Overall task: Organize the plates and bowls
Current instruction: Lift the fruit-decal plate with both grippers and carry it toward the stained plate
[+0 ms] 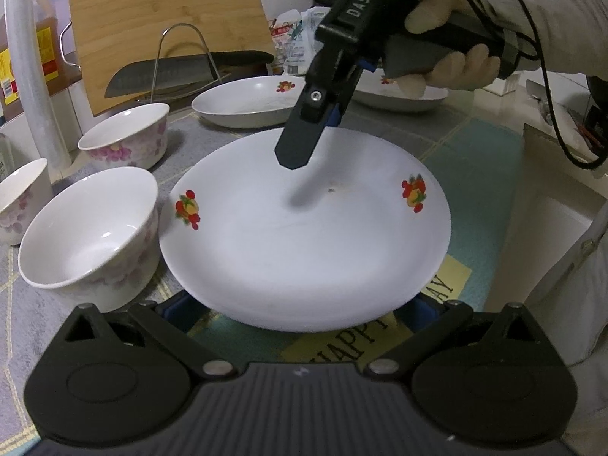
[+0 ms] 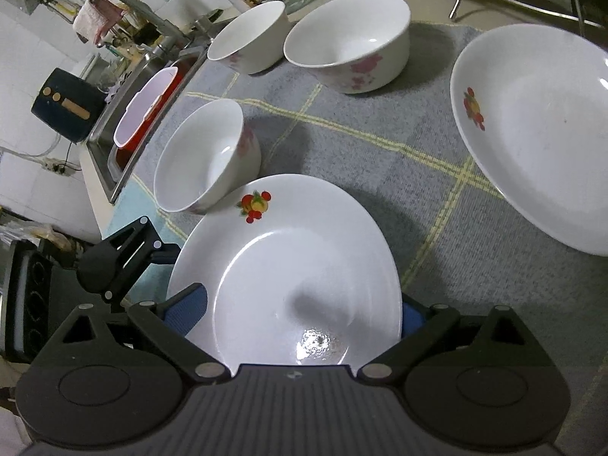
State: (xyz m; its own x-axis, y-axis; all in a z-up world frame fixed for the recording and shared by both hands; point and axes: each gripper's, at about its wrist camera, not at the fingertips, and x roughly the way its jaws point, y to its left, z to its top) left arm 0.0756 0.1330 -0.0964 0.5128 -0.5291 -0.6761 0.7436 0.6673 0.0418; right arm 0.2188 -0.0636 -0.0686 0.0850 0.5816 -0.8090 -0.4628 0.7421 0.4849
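Three bowls [image 2: 344, 43] plus sink [image 2: 125, 114] show right-side only.

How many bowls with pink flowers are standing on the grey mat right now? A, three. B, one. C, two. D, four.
A: the right wrist view shows three, the nearest bowl beside the held plate, a larger bowl farther back, and a smaller bowl next to that one.
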